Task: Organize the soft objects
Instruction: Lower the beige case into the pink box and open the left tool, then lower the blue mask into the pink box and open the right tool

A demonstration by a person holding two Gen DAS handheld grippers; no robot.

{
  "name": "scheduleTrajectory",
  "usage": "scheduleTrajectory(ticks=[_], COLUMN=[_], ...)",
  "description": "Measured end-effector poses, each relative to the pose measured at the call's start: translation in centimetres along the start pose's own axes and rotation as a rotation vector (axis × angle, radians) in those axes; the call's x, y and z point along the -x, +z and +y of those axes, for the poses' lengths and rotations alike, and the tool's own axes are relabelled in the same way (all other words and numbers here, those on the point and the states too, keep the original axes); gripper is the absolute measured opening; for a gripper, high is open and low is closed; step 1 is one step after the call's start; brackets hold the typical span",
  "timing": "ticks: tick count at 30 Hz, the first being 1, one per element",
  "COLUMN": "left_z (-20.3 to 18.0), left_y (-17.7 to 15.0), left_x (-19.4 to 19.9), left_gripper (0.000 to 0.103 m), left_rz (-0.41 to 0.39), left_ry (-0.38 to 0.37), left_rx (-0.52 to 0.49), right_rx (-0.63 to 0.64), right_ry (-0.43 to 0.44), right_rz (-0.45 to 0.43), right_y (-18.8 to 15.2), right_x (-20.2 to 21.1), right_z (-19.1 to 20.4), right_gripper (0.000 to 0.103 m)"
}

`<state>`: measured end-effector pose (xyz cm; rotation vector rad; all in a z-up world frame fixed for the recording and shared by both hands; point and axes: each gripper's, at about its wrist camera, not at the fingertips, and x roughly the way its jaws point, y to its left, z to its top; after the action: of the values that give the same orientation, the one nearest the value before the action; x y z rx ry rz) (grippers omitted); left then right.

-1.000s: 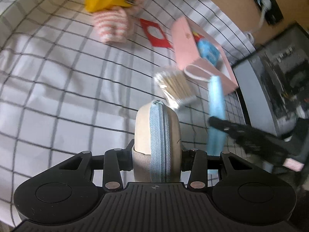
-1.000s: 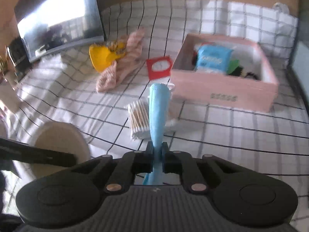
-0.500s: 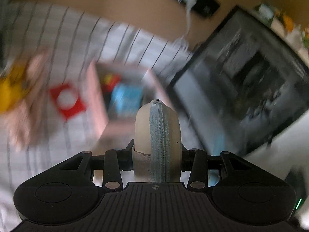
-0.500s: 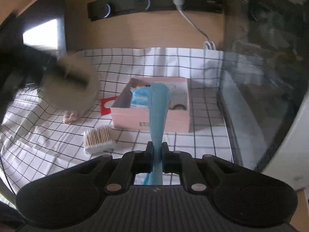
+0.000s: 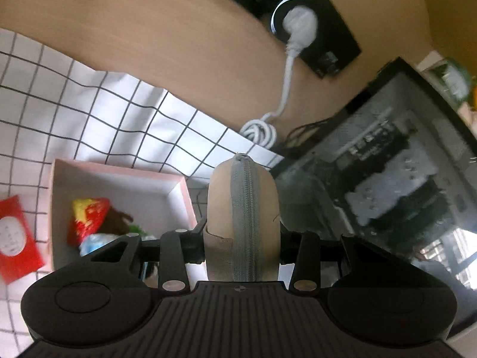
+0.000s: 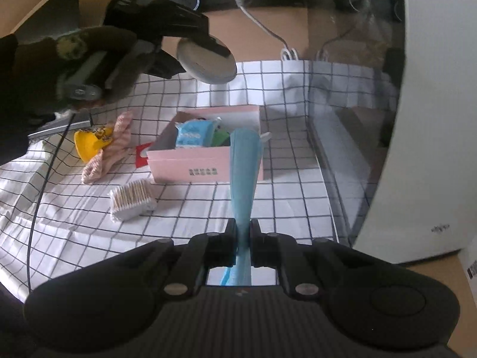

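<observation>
1. Left gripper (image 5: 242, 246): jaws clamp the beige zip pouch (image 5: 243, 208) at frame centre, above the pink box (image 5: 119, 176); it looks soft and light, so grip mid-body.
2. Right gripper (image 6: 244, 232): jaws pinch the limp blue face mask (image 6: 244, 173), lower centre.

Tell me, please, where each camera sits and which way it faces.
Left wrist: on the left claw, facing the wall socket and pink box; its fingers clamp a beige zip pouch.
Right wrist: on the right claw, looking down the checked cloth; it pinches a blue mask, and the person's left hand shows.
Shared: box, pouch, socket.
</observation>
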<state>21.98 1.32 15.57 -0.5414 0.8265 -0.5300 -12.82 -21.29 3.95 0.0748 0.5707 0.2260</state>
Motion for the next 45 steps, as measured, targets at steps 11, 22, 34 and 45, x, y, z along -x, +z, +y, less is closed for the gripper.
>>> scheduleTrajectory(ticks=[11,22,34,45], left_z=[3.4,7.9,10.7,15.3], left_y=[-3.1,-10.6,-18.2,-23.4], left_x=[-2.6,8.5,20.1,27.7], left_gripper=[0.045,0.045,0.045,0.044], left_rz=[0.024,0.005,-0.072,-0.186], left_ry=[0.133,0.181,0.246,0.414], left_rx=[-0.021,0.049,0.133,0.305], right_rx=[-0.008,-0.037,-0.17,-0.05], right_ry=[-0.012,0.124,0.32,0.192], right_rz=[0.025,-0.017,-0.016,0.185], right_y=[-0.5,6.6,21.6,18.1], right_x=[-0.7,-4.1,-18.6,-30.2], right_z=[-1.0,-0.8,4.9,7.9], right_gripper=[0.008,0.008,0.008,0.008])
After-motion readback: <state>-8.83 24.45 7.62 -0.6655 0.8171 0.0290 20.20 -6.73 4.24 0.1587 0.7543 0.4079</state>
